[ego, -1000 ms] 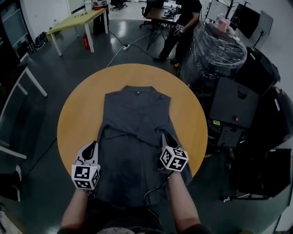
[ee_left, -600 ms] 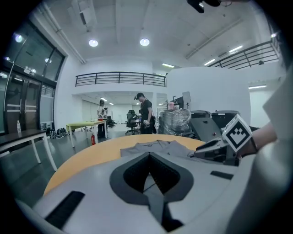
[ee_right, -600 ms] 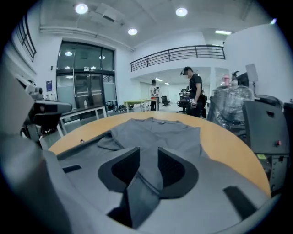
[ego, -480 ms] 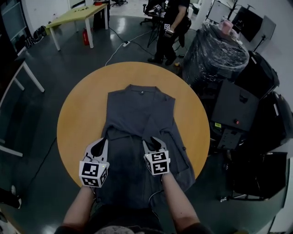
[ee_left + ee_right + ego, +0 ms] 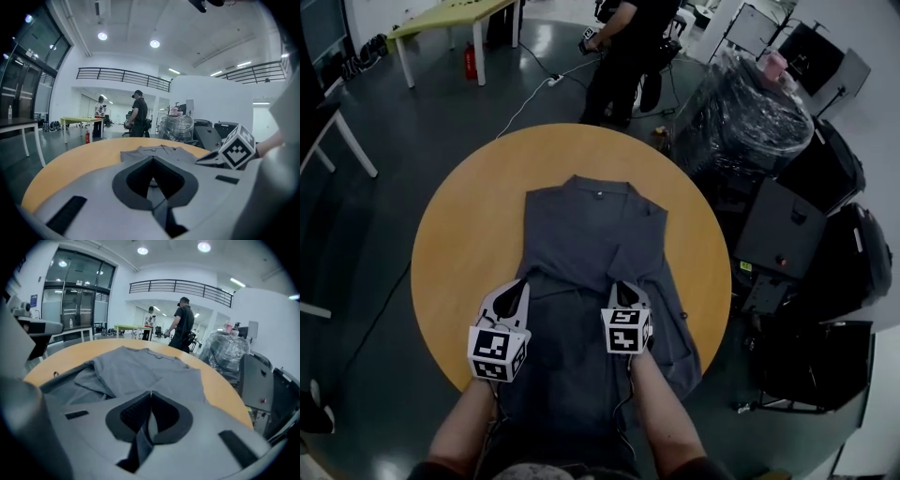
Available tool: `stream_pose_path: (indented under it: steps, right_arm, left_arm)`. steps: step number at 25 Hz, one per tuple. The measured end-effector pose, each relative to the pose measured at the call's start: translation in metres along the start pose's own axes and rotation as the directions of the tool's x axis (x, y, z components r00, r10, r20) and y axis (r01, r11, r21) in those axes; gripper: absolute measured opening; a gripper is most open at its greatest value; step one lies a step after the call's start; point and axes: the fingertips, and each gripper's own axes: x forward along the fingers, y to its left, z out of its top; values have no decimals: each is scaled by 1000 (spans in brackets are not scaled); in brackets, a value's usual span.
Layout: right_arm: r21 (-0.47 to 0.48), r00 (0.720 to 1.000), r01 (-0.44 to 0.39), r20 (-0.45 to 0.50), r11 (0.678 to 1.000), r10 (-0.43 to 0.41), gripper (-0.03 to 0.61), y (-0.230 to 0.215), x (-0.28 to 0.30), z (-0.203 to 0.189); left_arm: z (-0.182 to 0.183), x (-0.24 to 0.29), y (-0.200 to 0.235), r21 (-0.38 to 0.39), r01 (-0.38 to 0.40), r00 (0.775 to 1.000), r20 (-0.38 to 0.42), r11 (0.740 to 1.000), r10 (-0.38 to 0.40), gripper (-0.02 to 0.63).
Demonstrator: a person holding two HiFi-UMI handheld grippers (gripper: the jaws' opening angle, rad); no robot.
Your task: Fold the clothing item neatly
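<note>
A grey shirt (image 5: 581,244) lies flat on the round orange table (image 5: 459,244), collar at the far side, both sleeves folded inward across its middle. My left gripper (image 5: 517,286) sits at the shirt's left edge near the folded sleeve, its jaws shut with a strip of grey cloth pinched between them (image 5: 152,159). My right gripper (image 5: 625,289) rests on the shirt's right half, its jaws closing on a fold of the fabric (image 5: 151,393). Beyond each pair of jaws the shirt (image 5: 140,366) spreads toward the collar (image 5: 152,150). The hem hangs over the near table edge.
A person (image 5: 623,47) stands beyond the table's far side. To the right stand a plastic-wrapped black bin (image 5: 750,112) and black cases (image 5: 778,225). A green table (image 5: 441,19) and a floor cable (image 5: 534,94) lie at the far left.
My right gripper moved left from the shirt's right edge onto its right half, and its jaws came together on cloth. The left gripper shifted slightly right. The person beyond walked left.
</note>
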Motion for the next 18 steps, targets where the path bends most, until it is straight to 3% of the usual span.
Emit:
stream_pose_path:
  steps: [9, 13, 18]
  right_arm:
    - [51, 979, 170, 105, 984, -174, 2, -124, -6, 38]
    - [104, 983, 169, 56, 980, -175, 2, -162, 1, 15]
    - [124, 988, 156, -37, 980, -153, 3, -177, 22, -35]
  left_arm:
    - [12, 21, -1, 51, -32, 999, 8, 998, 31, 8]
    - [10, 23, -12, 66, -58, 998, -11, 996, 58, 8]
    - [3, 15, -23, 73, -106, 993, -38, 992, 109, 8]
